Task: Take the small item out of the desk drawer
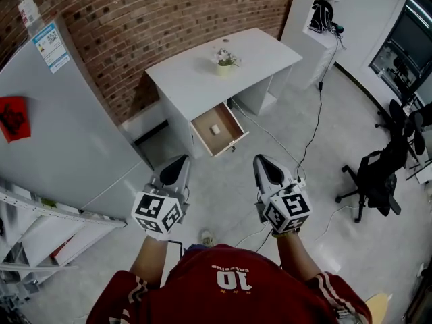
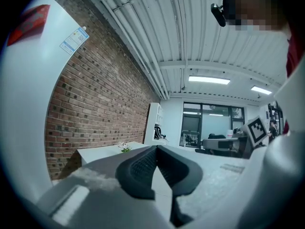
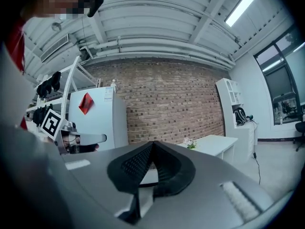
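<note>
Small item (image 1: 214,129) lies in the open drawer (image 1: 227,129) under the white surface (image 1: 202,76), ahead of and between the left gripper (image 1: 177,166) and right gripper (image 1: 264,165), well apart. Both pairs of jaws are together and empty, and neither is clearly nearer.

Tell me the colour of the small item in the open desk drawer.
The small item looks white; the head view shows it best.

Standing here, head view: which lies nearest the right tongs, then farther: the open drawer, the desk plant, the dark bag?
1. Open drawer, just ahead of the right tongs.
2. Plant, on the desk behind it.
3. Dark bag, farthest, upper right.
</note>
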`<act>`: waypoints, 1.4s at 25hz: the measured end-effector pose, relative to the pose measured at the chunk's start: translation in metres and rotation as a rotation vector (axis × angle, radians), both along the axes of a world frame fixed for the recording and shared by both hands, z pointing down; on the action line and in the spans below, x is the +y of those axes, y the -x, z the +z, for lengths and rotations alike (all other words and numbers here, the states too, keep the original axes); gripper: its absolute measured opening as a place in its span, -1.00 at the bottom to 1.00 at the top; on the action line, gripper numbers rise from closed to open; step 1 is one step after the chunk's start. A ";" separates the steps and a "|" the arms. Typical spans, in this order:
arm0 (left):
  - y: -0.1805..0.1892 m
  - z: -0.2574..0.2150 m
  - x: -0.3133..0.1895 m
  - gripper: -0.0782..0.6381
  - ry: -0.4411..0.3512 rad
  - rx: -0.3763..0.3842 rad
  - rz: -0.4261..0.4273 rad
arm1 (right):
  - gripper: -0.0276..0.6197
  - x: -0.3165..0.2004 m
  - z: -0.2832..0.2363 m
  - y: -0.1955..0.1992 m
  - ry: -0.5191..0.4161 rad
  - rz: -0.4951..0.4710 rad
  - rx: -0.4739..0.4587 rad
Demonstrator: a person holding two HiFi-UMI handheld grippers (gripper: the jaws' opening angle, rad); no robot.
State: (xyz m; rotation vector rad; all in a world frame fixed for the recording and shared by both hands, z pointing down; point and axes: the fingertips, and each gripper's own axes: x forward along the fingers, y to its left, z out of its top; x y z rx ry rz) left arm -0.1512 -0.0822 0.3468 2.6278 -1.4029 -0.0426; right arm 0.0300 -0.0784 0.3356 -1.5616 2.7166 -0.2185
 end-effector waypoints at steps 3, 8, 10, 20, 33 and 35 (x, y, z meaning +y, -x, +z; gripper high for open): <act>0.011 0.001 -0.015 -0.77 -0.003 0.001 0.011 | -0.92 -0.014 0.003 0.012 0.003 0.009 0.012; 0.024 0.011 -0.034 -0.77 0.010 0.002 0.036 | -0.92 -0.033 0.008 0.027 0.004 0.026 0.014; 0.027 0.014 -0.039 -0.77 0.014 0.004 0.044 | -0.92 -0.036 0.008 0.031 0.003 0.027 0.022; 0.020 0.018 -0.054 -0.77 0.005 0.031 0.059 | -0.92 -0.044 0.008 0.028 -0.004 -0.008 0.049; -0.001 0.012 -0.093 -0.77 0.002 0.022 -0.075 | -0.92 -0.119 0.001 0.017 -0.027 -0.192 0.015; -0.011 0.011 -0.102 -0.77 0.002 0.018 -0.092 | -0.92 -0.132 -0.003 0.005 -0.039 -0.213 0.014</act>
